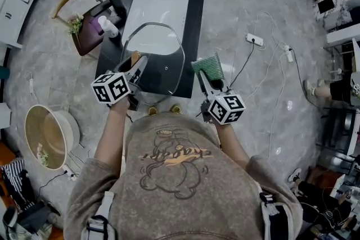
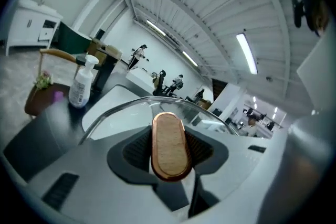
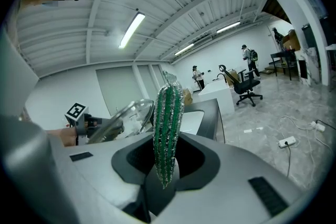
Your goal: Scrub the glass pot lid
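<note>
Black counter (image 1: 194, 5) with a white sink basin (image 1: 160, 5) lies below mid-frame, where the left gripper (image 1: 136, 63) clamps the glass pot lid (image 1: 163, 50) by its wooden knob (image 2: 169, 144), tilted, likely to meet the green scrubber (image 1: 209, 66) pinched in the right gripper (image 1: 202, 75).

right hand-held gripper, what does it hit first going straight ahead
Probably the black countertop, green scrubber first; the glass lid sits left of that line, though depth is unclear.
</note>
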A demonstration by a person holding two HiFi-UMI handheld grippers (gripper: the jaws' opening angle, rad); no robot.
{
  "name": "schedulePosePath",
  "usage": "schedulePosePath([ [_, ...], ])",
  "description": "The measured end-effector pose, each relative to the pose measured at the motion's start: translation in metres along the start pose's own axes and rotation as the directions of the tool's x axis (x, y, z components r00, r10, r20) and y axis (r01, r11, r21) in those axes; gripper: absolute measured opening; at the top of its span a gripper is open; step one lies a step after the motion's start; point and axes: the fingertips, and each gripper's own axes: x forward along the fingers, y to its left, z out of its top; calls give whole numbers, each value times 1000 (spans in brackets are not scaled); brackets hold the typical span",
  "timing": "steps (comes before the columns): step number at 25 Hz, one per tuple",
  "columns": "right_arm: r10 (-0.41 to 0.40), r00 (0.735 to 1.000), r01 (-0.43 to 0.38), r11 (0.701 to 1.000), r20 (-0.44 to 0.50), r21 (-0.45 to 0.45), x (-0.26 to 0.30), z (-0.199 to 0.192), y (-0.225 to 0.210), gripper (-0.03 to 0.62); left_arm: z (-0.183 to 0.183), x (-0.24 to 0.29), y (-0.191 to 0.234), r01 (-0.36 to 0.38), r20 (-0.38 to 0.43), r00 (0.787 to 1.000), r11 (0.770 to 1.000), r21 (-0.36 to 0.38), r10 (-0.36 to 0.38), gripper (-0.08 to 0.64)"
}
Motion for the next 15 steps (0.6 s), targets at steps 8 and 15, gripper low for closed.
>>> schedulePosePath([
  [8,1,1000,-1,1000,12,-7,-4,2,7,94,30,-9,-46,349,190,932,903,-252,-308,172],
  [15,0,1000,1,1000,13,-16,-12,2,11,94,28,-20,-49,517,326,854,726,-453,-405,171],
])
